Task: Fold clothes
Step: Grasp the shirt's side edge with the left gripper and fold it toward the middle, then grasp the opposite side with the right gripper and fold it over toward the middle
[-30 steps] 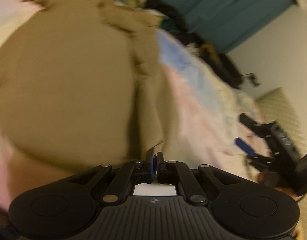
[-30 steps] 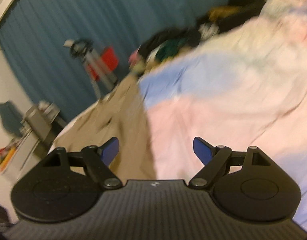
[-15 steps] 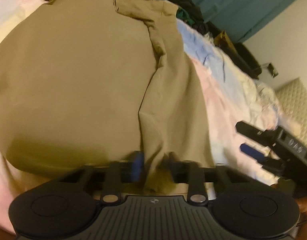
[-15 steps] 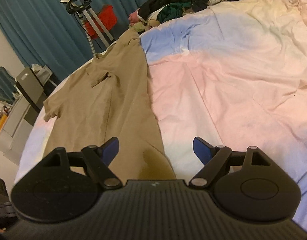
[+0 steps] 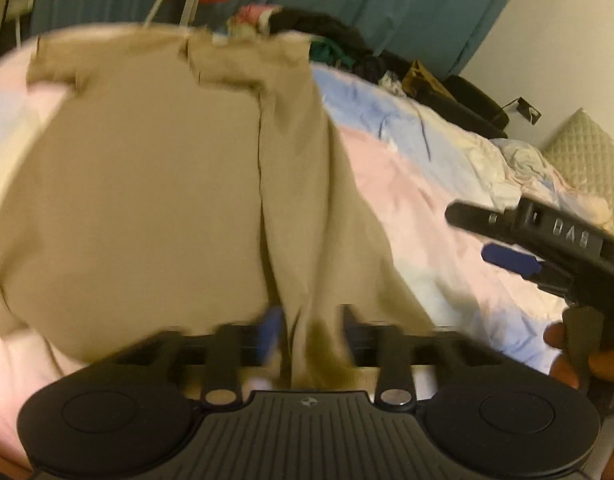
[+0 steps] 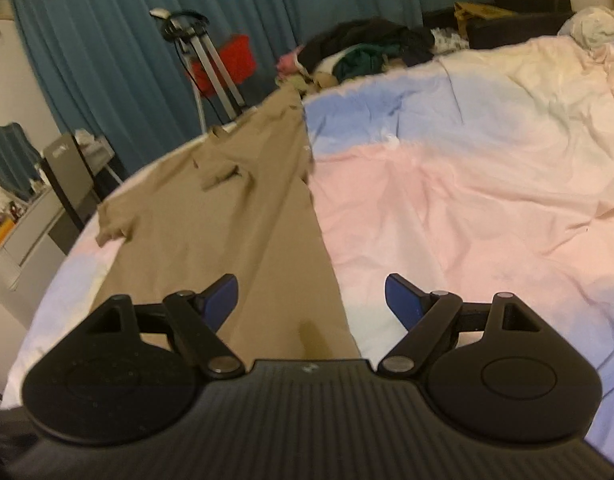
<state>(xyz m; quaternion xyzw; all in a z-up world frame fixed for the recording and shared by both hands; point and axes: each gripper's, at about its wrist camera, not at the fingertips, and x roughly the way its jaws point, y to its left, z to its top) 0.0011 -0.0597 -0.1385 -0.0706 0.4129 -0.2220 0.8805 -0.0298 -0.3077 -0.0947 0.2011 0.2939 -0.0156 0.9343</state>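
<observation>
Two claws over bed [image 6: 447, 184]: left claw [image 5: 311, 336] spread, blurred, astride khaki shirt [image 5: 147, 200] fold; right claw [image 6: 311, 300] spread wide, shirt hem beneath left finger.

l claw [image 5: 311, 336] & r claw [image 6: 312, 300] both agape

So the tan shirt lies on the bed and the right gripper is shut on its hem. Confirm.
Wrong: the right gripper is open, jaws wide apart, gripping nothing, per the right wrist view. The tan shirt does lie on the bed.
</observation>
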